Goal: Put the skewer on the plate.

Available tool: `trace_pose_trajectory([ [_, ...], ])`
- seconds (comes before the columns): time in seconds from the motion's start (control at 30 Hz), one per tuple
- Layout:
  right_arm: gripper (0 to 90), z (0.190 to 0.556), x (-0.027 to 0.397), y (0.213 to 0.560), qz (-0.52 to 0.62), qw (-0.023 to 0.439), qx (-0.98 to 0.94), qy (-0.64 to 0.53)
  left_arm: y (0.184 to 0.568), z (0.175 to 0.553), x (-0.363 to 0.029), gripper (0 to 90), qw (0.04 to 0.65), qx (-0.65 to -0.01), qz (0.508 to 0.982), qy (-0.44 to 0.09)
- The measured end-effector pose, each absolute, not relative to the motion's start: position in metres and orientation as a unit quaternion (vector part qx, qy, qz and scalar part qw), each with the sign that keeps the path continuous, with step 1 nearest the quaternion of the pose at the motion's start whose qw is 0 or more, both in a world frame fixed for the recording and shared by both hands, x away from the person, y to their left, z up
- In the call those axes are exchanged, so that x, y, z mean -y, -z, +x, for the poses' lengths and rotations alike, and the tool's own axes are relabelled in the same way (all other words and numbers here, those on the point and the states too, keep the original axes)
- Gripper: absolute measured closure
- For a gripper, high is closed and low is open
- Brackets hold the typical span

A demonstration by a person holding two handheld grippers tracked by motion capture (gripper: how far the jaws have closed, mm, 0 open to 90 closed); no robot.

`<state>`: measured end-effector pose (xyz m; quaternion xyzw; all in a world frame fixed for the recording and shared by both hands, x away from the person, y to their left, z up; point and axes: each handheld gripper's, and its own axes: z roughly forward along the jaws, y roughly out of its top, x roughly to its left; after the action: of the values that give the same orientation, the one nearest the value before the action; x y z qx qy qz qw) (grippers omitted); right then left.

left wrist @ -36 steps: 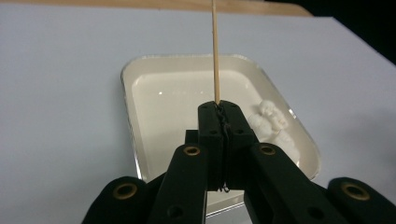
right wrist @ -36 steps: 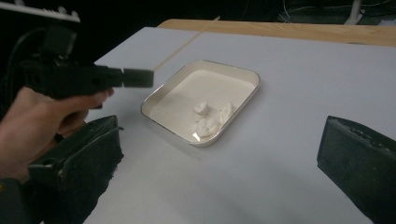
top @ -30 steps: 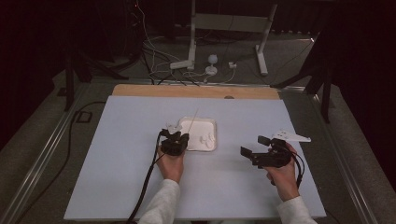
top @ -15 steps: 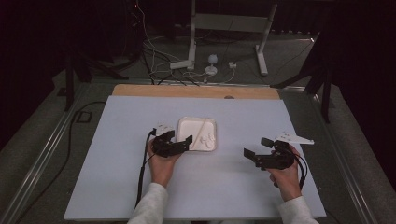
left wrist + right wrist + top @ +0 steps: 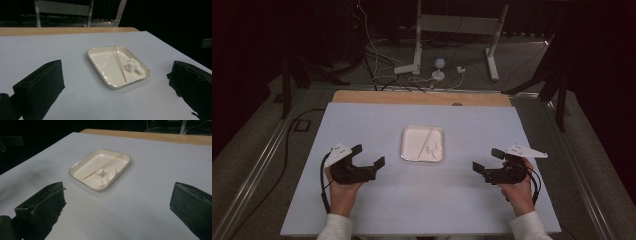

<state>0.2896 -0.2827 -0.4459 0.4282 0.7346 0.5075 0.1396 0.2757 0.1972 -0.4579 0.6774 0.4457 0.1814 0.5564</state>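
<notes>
Both grippers — left (image 5: 371, 156), right (image 5: 484, 160) — gape wide, empty; tray (image 5: 408, 150) lies between them, untouched.

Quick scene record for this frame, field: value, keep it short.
surface: white table
tray: white, shallow, mid-table
tray contents: thin wooden stick lying diagonally; small white lumps beside it
left gripper: open, holding nothing, left of tray
right gripper: open, holding nothing, right of tray
contact: neither gripper touches the tray

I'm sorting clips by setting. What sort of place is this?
Probably a lab or recording studio, not a kitchen: a bare white table, loose cables and a metal stand on the carpeted floor, dark surroundings.
</notes>
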Motion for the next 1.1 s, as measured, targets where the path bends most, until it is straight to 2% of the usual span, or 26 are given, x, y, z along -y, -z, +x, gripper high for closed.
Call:
trace_pose_trajectory([
  [0.37, 0.0, 0.283, 0.298, 0.449, 0.419, 0.166, -0.724, -0.522, 0.457, 0.256, -0.229, 0.4, 0.57, -0.434, 0.665, -0.212],
  [0.67, 0.0, 0.273, 0.313, 0.456, 0.426, 0.183, -0.709, -0.531, 0.454, 0.248, -0.24, 0.4, 0.585, -0.434, 0.645, -0.231],
  [1.1, 0.0, 0.271, 0.321, 0.461, 0.434, 0.195, -0.701, -0.531, 0.458, 0.247, -0.247, 0.4, 0.583, -0.44, 0.641, -0.236],
])
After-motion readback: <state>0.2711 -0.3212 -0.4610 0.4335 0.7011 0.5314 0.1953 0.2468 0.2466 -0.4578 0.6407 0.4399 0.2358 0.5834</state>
